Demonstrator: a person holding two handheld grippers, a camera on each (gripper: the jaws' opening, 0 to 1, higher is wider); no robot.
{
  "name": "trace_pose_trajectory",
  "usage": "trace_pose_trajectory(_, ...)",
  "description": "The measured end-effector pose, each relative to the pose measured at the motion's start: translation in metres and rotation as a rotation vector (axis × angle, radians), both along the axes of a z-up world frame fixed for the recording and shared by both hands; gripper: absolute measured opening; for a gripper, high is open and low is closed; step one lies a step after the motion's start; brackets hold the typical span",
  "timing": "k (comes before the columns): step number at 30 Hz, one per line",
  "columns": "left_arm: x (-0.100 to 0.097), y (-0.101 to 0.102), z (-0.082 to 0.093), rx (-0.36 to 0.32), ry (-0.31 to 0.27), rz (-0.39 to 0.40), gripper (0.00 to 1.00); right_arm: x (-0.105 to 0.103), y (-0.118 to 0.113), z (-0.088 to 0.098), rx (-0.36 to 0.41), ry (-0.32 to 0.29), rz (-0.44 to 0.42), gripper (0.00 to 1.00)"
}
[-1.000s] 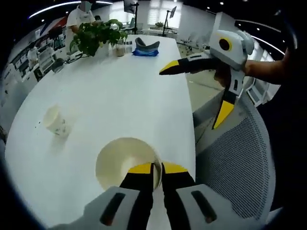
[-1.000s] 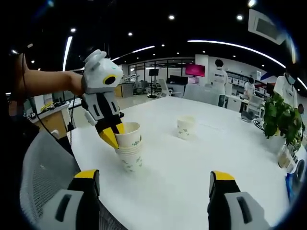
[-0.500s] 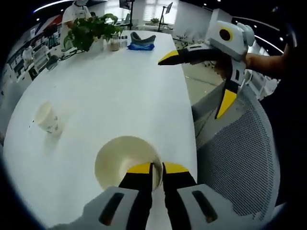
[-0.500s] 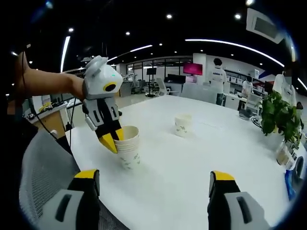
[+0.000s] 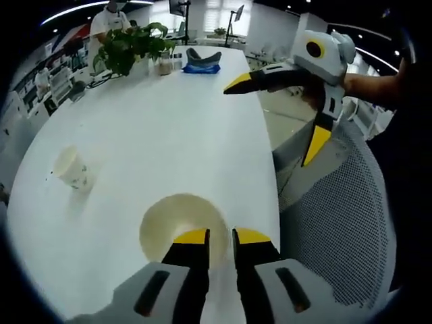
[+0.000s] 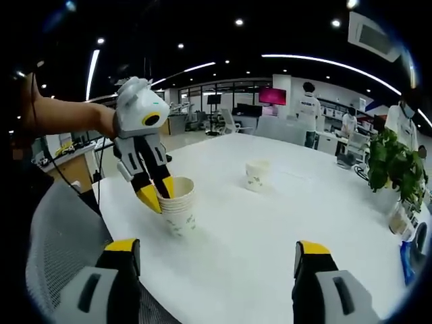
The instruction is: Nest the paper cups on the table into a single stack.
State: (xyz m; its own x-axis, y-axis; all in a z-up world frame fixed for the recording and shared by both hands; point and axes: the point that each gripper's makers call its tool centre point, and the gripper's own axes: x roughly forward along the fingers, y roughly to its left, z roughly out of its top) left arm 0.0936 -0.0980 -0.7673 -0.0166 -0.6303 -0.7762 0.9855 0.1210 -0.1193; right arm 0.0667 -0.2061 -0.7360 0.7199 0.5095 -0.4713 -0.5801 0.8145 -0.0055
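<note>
Left gripper (image 6: pixel 156 194) straddles the stack (image 6: pixel 177 206) rim, jaws slightly parted; right gripper (image 6: pixel 216 260) hangs wide apart above the surface (image 6: pixel 283 202).

Open office under a dark ceiling with strip lights (image 6: pixel 324 63) — long white table (image 5: pixel 169 128), mesh chair (image 5: pixel 337 223), potted plant (image 5: pixel 128 47)
</note>
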Motion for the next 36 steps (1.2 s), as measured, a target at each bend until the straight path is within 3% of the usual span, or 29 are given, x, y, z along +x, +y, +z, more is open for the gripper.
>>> trace_pose_trajectory(15,-0.002,0.012,0.041,-0.11,-0.107,0.079,0.21,0.017,0.003,0.008,-0.05,-0.012,0.04,0.95)
trace_pose_trajectory(23,0.005,0.02,0.07,-0.218,-0.176,0.195,0.34,0.032,0.009,0.015,-0.041,0.003,0.043,0.92)
trace_pose_trajectory(28,0.006,0.027,0.079,-0.266,-0.19,0.237,0.4,0.037,0.013,0.01,-0.124,0.005,0.081,0.9)
trace_pose_trajectory(36,0.004,0.034,0.084,-0.325,-0.203,0.294,0.5,0.046,0.027,0.012,-0.145,0.006,0.143,0.89)
